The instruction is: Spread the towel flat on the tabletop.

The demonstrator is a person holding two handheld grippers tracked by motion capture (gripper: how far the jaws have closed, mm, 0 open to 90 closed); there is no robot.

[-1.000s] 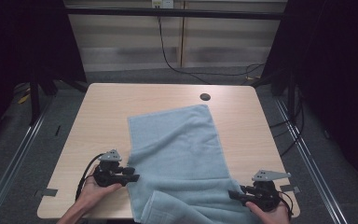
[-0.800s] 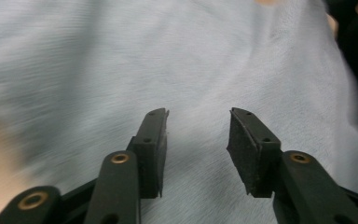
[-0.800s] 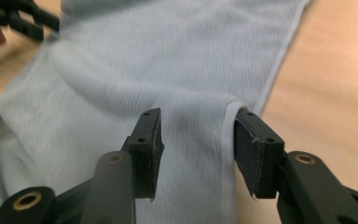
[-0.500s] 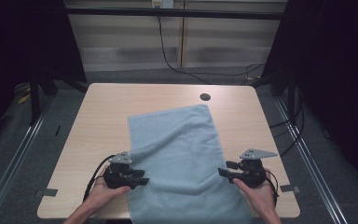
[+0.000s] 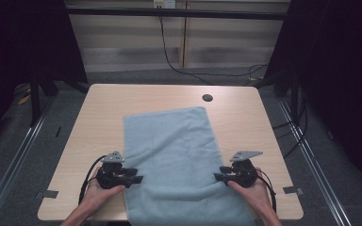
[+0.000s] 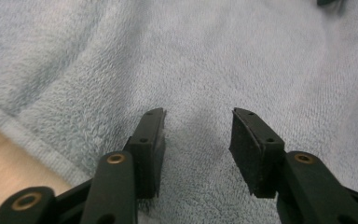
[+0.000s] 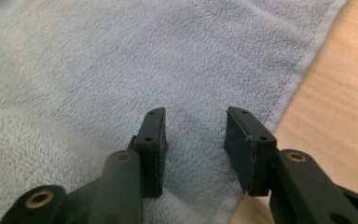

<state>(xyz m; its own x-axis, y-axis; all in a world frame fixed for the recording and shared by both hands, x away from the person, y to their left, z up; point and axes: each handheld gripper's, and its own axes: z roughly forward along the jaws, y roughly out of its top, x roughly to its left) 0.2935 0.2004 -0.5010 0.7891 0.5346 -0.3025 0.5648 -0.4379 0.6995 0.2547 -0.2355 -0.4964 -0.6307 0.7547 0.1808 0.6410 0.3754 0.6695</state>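
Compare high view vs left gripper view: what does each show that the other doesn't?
High view: the whole table, the dark hole near its far edge, both hands, the right gripper at the towel's right edge, and the floor with cables behind.

Left gripper view: the terry pile up close, and the left gripper with its jaws apart above the cloth, nothing between them.

Both: the light blue towel, its left hem and a strip of bare wood beside it.

Both grippers (image 5: 139,179) (image 5: 217,177) low (jaws parted)
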